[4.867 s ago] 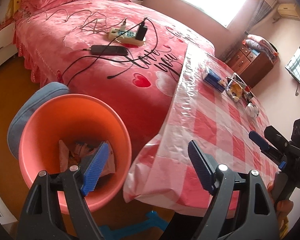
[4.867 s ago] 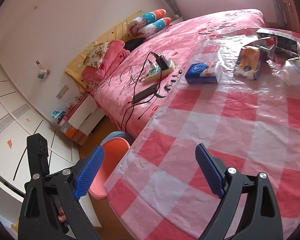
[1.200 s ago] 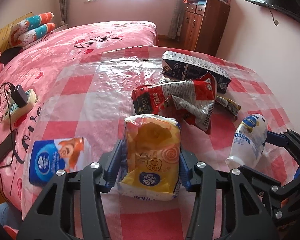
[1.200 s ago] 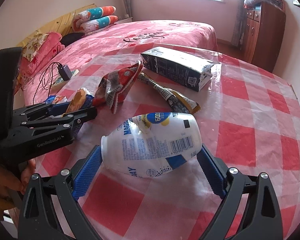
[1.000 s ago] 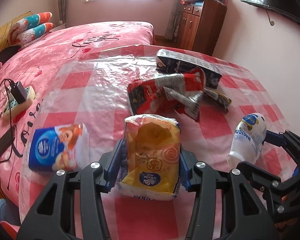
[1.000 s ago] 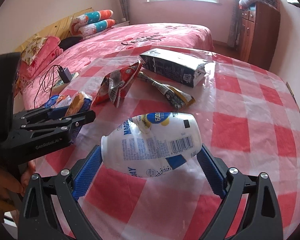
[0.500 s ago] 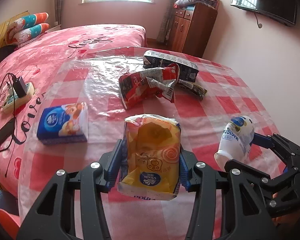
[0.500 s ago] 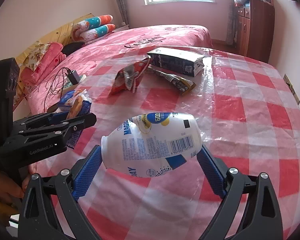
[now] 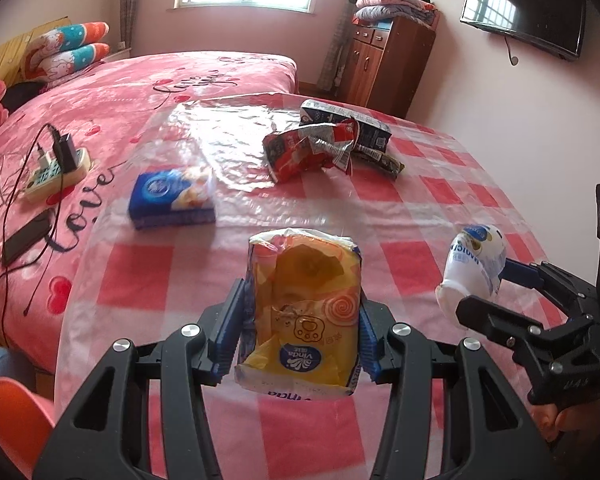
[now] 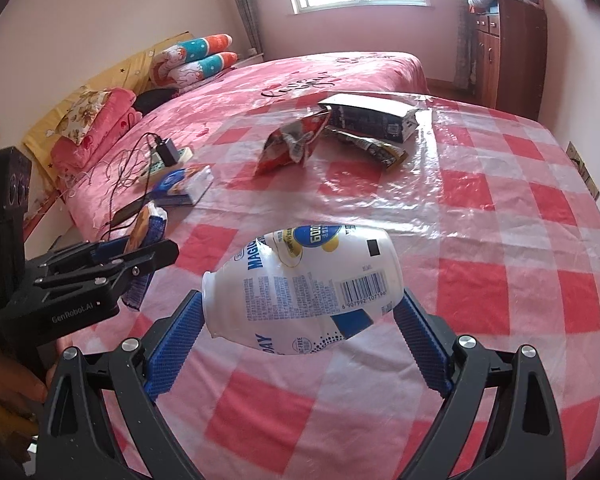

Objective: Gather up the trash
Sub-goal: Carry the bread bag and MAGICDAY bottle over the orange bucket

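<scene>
The left gripper (image 9: 300, 344) pinches a yellow Vinda tissue pack (image 9: 302, 312) and the right gripper (image 10: 300, 332) clamps a white plastic bottle (image 10: 304, 292), both clear above the tablecloth's (image 10: 500, 300) near edge; the slick, rounded bottle, pinched end to end, could squirt free before the orange bin (image 9: 12, 412).

Left wrist view. The left gripper (image 9: 298, 330) clamps a yellow tissue pack (image 9: 303, 312) between its blue pads, clear of the checked table (image 9: 440, 208). At right, the right gripper (image 9: 496, 292) grips a white bottle (image 9: 474, 266). On the table lie a blue tissue pack (image 9: 173, 198), a red wrapper (image 9: 308, 148) and, behind it, a dark carton (image 9: 350, 122). A power strip (image 9: 56, 170) lies on the pink bed (image 9: 120, 92). An orange bin (image 9: 16, 412) shows at lower left.
</scene>
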Available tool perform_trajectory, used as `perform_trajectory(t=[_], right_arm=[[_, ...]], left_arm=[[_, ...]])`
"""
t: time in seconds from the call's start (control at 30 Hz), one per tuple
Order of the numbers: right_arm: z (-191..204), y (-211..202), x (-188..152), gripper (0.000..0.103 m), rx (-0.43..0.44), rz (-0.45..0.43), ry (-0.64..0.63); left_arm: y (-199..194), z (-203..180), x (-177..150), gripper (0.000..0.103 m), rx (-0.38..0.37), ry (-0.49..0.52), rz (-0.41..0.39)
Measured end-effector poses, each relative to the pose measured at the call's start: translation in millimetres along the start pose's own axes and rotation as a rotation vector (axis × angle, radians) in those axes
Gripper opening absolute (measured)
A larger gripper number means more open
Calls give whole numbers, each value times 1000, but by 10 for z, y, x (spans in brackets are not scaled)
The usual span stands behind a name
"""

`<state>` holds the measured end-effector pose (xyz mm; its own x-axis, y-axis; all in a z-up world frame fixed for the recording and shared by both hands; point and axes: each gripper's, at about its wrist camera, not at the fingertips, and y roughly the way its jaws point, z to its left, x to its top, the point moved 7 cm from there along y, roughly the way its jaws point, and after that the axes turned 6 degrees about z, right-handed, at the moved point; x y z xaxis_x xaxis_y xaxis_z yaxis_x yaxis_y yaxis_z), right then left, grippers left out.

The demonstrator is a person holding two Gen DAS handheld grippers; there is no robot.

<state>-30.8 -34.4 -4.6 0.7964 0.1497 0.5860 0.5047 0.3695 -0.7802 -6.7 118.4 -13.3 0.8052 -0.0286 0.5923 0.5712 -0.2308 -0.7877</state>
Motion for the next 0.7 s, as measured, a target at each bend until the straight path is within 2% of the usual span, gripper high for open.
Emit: perform_trajectory(t=[0.7], right_arm=[[722, -104, -336, 93, 60, 47, -83]], left_arm=[[-562, 324, -614, 51, -38, -55, -19]])
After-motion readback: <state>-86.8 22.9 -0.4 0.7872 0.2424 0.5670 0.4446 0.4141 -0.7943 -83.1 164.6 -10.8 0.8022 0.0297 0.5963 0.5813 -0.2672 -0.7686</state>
